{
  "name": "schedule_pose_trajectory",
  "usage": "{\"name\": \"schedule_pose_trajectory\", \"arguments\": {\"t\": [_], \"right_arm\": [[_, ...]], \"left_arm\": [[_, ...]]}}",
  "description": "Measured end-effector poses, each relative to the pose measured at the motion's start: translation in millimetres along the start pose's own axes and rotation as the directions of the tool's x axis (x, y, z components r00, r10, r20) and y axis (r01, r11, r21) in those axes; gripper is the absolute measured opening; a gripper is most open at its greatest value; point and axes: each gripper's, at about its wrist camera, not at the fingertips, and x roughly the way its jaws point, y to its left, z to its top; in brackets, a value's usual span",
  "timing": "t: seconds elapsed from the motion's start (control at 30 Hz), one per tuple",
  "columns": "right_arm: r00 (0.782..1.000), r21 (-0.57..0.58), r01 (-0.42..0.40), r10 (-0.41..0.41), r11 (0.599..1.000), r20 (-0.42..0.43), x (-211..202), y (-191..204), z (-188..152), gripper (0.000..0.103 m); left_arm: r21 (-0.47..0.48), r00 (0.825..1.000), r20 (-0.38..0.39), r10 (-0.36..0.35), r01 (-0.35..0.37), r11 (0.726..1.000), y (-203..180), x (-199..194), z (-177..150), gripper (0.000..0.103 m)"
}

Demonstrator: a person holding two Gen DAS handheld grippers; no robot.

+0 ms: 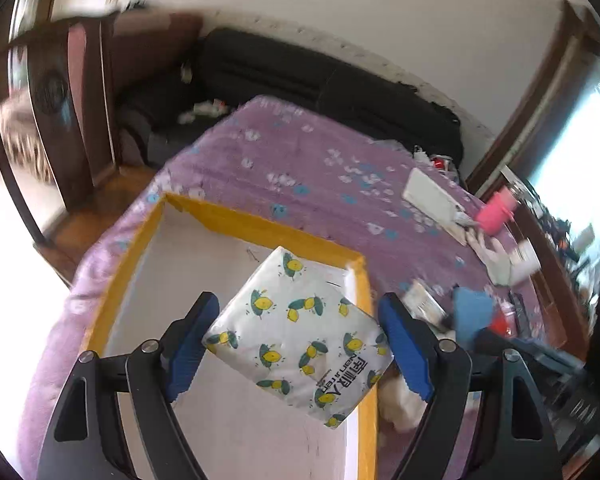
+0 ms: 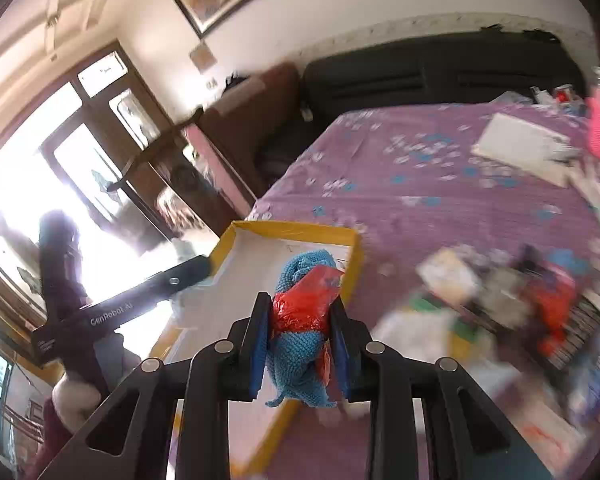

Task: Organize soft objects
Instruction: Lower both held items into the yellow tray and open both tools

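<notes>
While the left gripper (image 1: 296, 340) clasps the lemon-print tissue pack (image 1: 300, 340) over the yellow-rimmed box (image 1: 260, 224) and the right gripper (image 2: 302, 344) pinches a blue knitted cloth (image 2: 300, 356) with red plastic, each should lower fully inside before letting go.

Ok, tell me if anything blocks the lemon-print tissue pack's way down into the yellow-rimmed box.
Nothing visible does. The lemon-print tissue pack sits between the left gripper's blue pads above the yellow-rimmed white cardboard box, and the white floor showing around it looks bare. The floor directly beneath the pack is hidden.
</notes>
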Motion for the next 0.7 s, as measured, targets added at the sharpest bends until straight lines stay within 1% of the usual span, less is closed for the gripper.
{"name": "schedule_pose_trajectory", "arguments": {"t": [0.1,0.2,0.3,0.37,0.4,0.43,0.47,0.5,0.53,0.6,0.7], "right_arm": [[0.999,0.007,-0.006,0.006,1.0,-0.039,43.8,1.0,9.8,0.03],[0.997,0.01,-0.012,0.012,1.0,-0.071,69.7,-0.3,13.9,0.03],[0.996,-0.003,0.0,-0.001,1.0,-0.086,90.2,0.2,20.1,0.032],[0.996,-0.019,0.025,-0.027,1.0,-0.088,99.3,-1.7,24.2,0.032],[0.996,-0.022,0.041,-0.043,0.999,-0.082,103.0,-3.0,26.1,0.037],[0.996,-0.019,0.047,-0.049,0.999,-0.075,104.9,-4.8,27.9,0.048],[0.996,-0.018,0.052,-0.054,0.998,-0.066,103.7,-6.3,29.3,0.054],[0.997,-0.019,0.059,-0.06,0.998,-0.052,101.3,-8.1,30.7,0.064],[0.997,-0.024,0.064,-0.064,0.998,-0.033,95.6,-9.1,31.2,0.069],[0.997,-0.031,0.073,-0.073,0.997,-0.019,83.6,-9.9,32.5,0.07],[0.998,-0.022,0.057,-0.056,0.998,0.039,43.0,-14.8,29.6,0.07]], "left_arm": [[-0.071,0.999,-0.046,-0.015,0.012,0.997,19.7,32.1,7.5,0.081],[-0.12,0.997,-0.07,-0.035,0.027,0.992,33.7,56.2,12.8,0.081],[-0.154,0.997,-0.074,-0.038,0.026,0.988,41.9,70.1,15.5,0.082],[-0.171,0.996,-0.077,-0.044,0.03,0.985,45.0,75.0,16.1,0.085],[-0.173,0.995,-0.083,-0.047,0.032,0.984,45.3,77.0,16.0,0.085],[-0.171,0.995,-0.086,-0.049,0.034,0.985,44.7,78.9,17.7,0.085],[-0.164,0.995,-0.087,-0.052,0.037,0.986,42.9,78.6,17.4,0.085],[-0.16,0.995,-0.086,-0.054,0.04,0.986,42.2,78.4,18.2,0.085],[-0.153,0.995,-0.081,-0.054,0.041,0.987,40.3,75.8,18.4,0.085],[-0.152,0.997,-0.066,-0.047,0.037,0.988,38.0,68.3,19.2,0.085],[-0.14,0.998,-0.033,-0.056,0.051,0.989,28.4,45.3,20.1,0.085]]}}
